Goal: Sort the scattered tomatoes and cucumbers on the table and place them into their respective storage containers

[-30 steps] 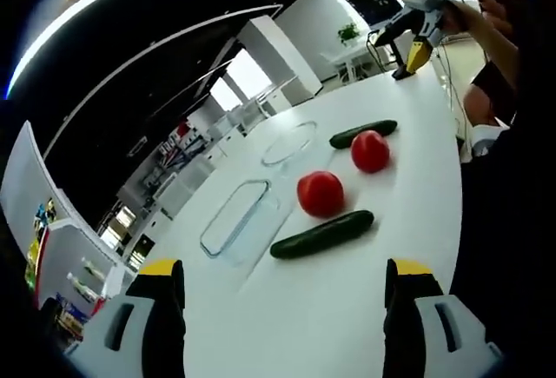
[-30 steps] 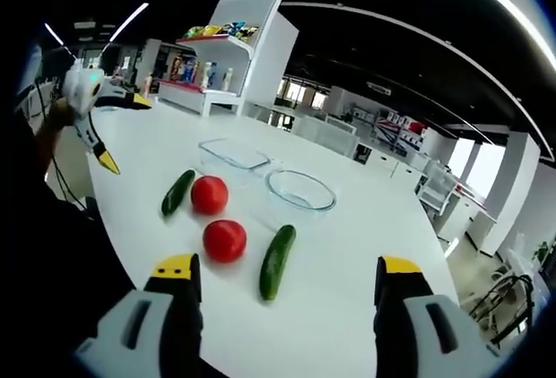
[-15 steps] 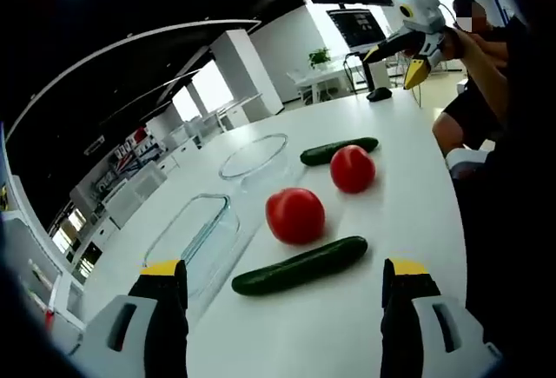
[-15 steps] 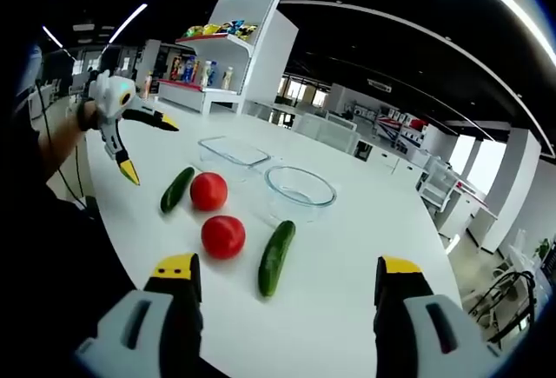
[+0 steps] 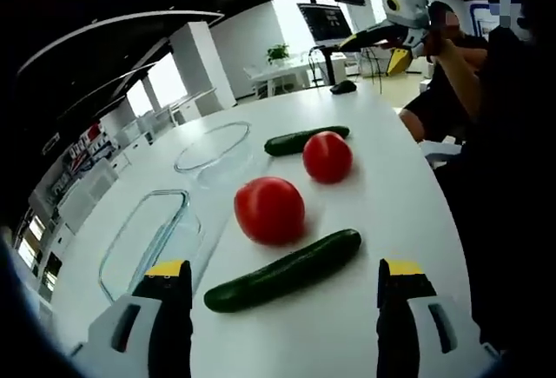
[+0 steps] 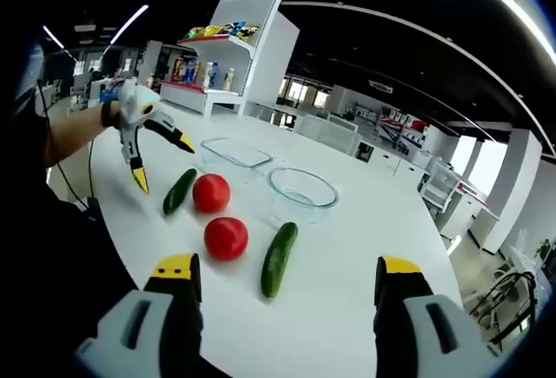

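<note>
In the left gripper view a cucumber (image 5: 282,271) lies nearest, just beyond my open left gripper (image 5: 283,268). Behind it sit a tomato (image 5: 269,210), a second tomato (image 5: 327,156) and a far cucumber (image 5: 304,141). A rectangular glass dish (image 5: 130,248) and a round glass bowl (image 5: 213,146) stand to the left. In the right gripper view my open right gripper (image 6: 287,265) hovers over the near table edge, before a cucumber (image 6: 278,259) and a tomato (image 6: 226,238). The left gripper (image 6: 163,164) hangs open just left of the other cucumber (image 6: 179,191) and the other tomato (image 6: 211,193).
The round white table (image 6: 347,308) ends in a curved edge close to the person. The glass bowl (image 6: 301,189) and the dish (image 6: 233,153) stand behind the produce. A white shelf (image 6: 230,30) with packets rises beyond. The right gripper (image 5: 391,35) is held up at top right.
My left gripper has come in lower and closer to the produce, so the near cucumber and tomato look larger. The right gripper has barely moved.
</note>
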A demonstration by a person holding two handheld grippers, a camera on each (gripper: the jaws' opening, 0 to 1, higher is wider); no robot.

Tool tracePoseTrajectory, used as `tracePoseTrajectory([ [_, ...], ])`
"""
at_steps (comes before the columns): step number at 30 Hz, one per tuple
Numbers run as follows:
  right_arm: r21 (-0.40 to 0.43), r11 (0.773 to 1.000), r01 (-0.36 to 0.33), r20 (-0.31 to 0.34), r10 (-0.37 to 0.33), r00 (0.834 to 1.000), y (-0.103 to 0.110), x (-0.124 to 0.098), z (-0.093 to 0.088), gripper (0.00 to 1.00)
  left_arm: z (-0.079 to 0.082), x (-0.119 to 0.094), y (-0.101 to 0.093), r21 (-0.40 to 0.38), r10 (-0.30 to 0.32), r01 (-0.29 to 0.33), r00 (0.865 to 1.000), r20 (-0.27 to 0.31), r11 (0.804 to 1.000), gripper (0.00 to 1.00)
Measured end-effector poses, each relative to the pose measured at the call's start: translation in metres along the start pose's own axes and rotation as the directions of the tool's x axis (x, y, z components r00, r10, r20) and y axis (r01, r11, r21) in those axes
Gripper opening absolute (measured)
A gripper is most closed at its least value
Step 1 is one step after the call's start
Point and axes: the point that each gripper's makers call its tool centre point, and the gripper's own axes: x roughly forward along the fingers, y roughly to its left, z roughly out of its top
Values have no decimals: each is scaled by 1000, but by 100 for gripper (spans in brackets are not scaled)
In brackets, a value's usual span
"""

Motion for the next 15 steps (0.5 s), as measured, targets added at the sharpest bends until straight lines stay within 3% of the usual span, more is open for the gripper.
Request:
tracePoseTrajectory([
  [2,3,1000,1,2,-1,1000,-1,0,1,79,-5,6,1,21,-14,15,999,-38,1000,76],
  [4,6,1000,6,2,-6,1000,-2,0,2,79,-9,12,-4,48,-56,60,996,-72,997,79],
  [7,5,1000,5,2,-5,1000,-2,0,1,79,-8,18,-6,71,-93,98,993,-76,993,82],
  [15,11,1000,18,-10,-18,1000,-6,1,-3,79,-10,24,4,58,-111,118,988,-109,991,74],
])
